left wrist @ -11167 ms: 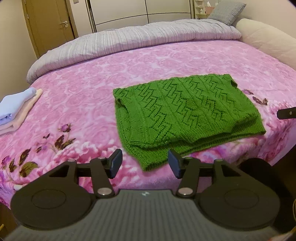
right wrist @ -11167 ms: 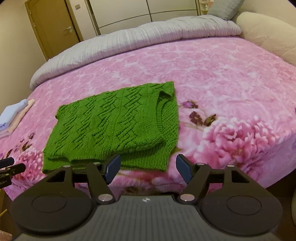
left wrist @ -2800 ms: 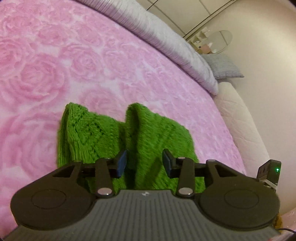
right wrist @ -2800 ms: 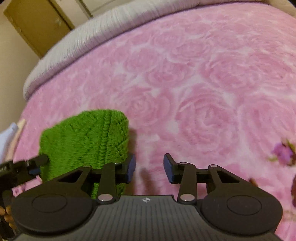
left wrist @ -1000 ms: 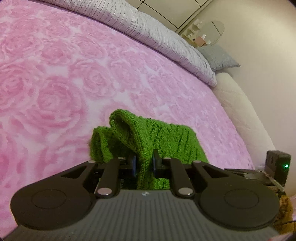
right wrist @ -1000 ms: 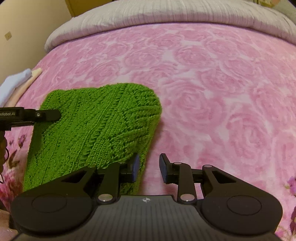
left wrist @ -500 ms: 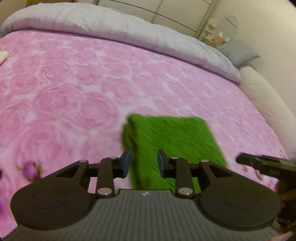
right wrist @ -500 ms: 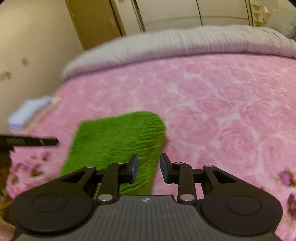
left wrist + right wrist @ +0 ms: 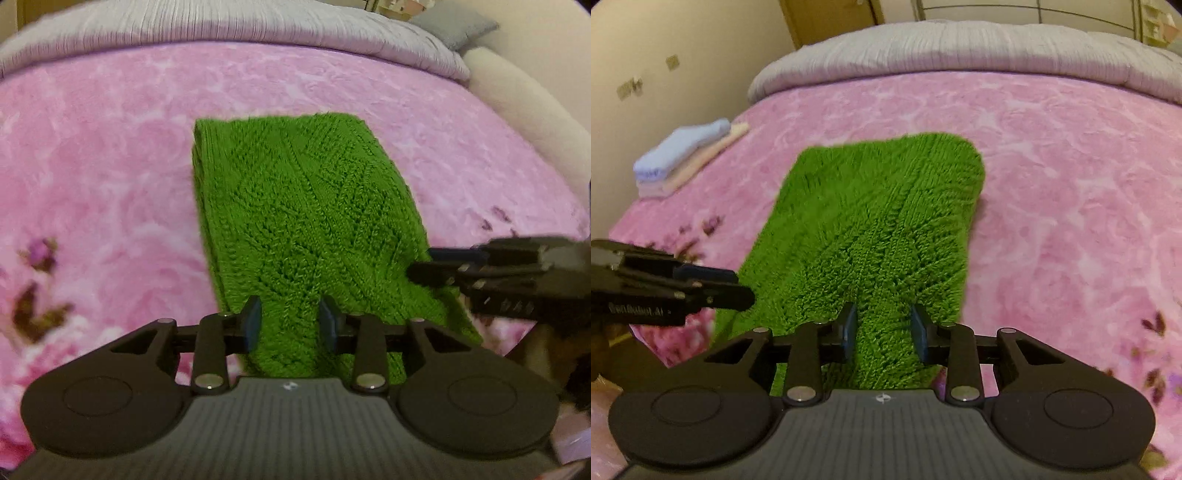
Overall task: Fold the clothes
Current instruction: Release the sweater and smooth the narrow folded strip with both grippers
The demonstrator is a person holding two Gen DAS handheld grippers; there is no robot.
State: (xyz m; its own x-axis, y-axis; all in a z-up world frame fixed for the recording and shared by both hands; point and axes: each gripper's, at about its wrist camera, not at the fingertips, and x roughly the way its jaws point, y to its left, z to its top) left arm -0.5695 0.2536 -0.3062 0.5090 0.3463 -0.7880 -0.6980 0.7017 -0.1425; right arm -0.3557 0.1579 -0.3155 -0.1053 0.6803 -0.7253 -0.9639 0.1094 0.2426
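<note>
Nearest to us, our left gripper has its fingers parted by a moderate gap with nothing clamped between them — only the green knit sweater shows through the opening, lying beneath. Our right gripper is spread about as wide and likewise grips nothing; its fingers hover over the near end of the same sweater. Each tool appears in the other's view, coming in from the side at the sweater's near edge, though whether either touches the knit we cannot tell. The sweater itself lies folded into a long narrow rectangle on the pink floral blanket, running away from us. Further off to the left, a small stack of folded clothes sits near the blanket's edge — beyond, a grey duvet.
</note>
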